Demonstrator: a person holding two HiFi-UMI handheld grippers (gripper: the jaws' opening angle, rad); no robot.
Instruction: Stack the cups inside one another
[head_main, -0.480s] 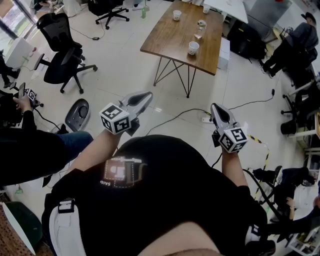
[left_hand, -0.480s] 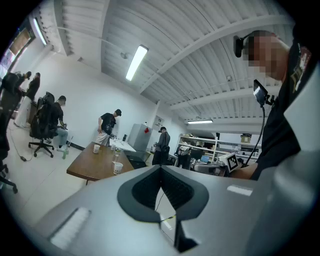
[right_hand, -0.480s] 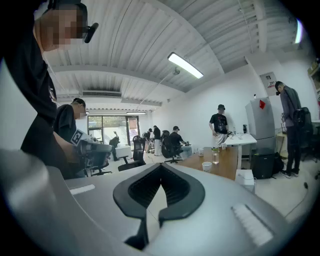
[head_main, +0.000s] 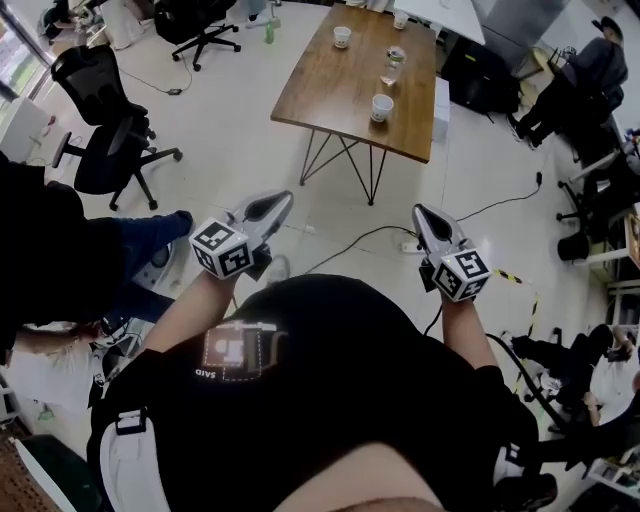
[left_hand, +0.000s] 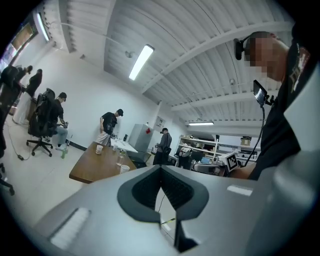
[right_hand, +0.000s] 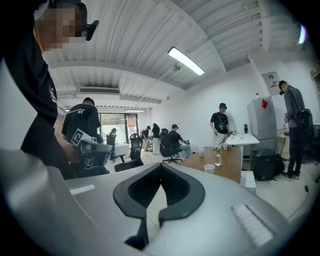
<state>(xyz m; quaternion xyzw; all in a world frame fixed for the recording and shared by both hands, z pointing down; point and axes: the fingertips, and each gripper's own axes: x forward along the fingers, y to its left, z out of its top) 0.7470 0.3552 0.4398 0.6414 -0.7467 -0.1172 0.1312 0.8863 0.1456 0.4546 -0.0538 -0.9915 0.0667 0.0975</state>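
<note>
While the person stands back on the floor, the big wooden worktop (head_main: 330, 90) is far ahead, well out of reach. The left gripper (head_main: 272, 203) and the right gripper (head_main: 428, 218) are held up in front of the body. Each has its fingers (left_hand: 142, 192) pressed together on nothing. The white cups (head_main: 382, 106) sit well apart on the worktop, near a clear glass (head_main: 394, 62). No cup is inside another, so I think the whole job is left to do.
</note>
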